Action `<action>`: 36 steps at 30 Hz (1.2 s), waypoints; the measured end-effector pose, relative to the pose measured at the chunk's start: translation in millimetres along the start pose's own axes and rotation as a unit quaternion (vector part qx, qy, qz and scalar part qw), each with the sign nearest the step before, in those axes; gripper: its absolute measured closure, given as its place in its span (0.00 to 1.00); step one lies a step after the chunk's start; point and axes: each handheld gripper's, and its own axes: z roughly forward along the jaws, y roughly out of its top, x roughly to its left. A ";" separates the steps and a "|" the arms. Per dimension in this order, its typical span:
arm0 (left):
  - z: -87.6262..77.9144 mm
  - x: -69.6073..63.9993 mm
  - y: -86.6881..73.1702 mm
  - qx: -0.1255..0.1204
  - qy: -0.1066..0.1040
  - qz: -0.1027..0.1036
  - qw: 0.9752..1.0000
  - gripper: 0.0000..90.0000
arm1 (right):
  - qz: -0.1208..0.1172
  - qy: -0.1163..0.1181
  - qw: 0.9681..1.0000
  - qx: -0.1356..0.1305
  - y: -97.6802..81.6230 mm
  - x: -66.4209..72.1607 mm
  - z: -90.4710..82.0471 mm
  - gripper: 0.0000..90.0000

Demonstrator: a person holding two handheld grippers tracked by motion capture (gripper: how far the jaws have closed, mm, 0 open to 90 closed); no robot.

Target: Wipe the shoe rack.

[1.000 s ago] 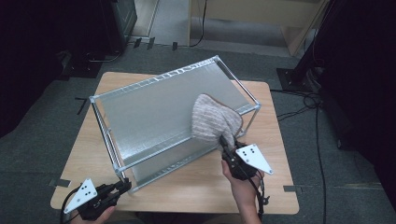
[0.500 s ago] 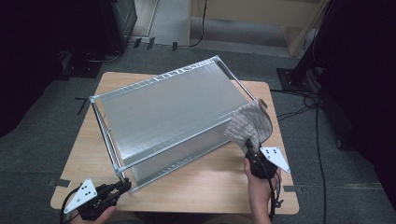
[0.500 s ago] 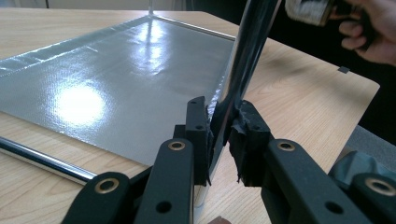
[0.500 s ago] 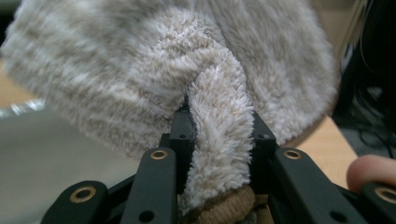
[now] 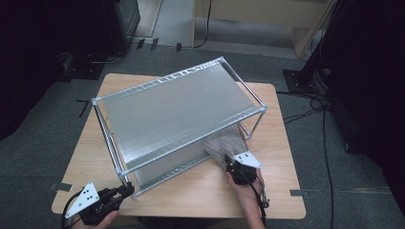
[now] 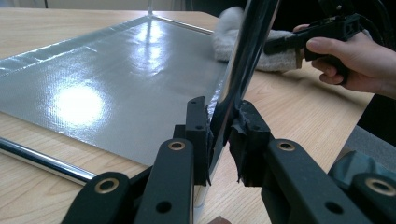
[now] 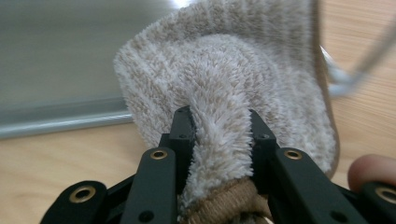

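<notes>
Left hand-held gripper (image 6: 219, 135) clamped on the near corner post of the metal rack (image 5: 176, 109) on the table (image 5: 282, 191), right hand-held gripper (image 7: 219, 126) pinching a fuzzy beige cloth (image 7: 233, 93) at the rack's lower shelf

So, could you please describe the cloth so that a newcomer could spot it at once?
Find the wooden table with the two-tier metal rack. At the rack's lower shelf, near the right gripper, lies the cloth: fluffy, beige-and-white, the one soft thing among metal and wood.
</notes>
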 end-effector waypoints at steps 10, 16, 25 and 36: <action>0.2 -0.6 -0.1 0.000 0.001 -0.001 1.000 0.87 | -0.077 0.104 0.992 0.008 -1.7 79.9 6.1 0.78; 2.5 -4.2 0.1 0.001 -0.004 0.003 1.000 0.87 | -0.104 0.168 0.980 0.008 -2.4 134.1 3.0 0.78; 3.0 -5.4 0.3 0.003 -0.005 0.005 1.000 0.87 | -0.132 0.208 0.969 0.012 -2.1 173.8 2.8 0.78; 2.5 -5.3 0.5 0.005 -0.005 0.009 1.000 0.87 | -0.066 0.072 0.995 0.027 6.1 80.4 18.1 0.78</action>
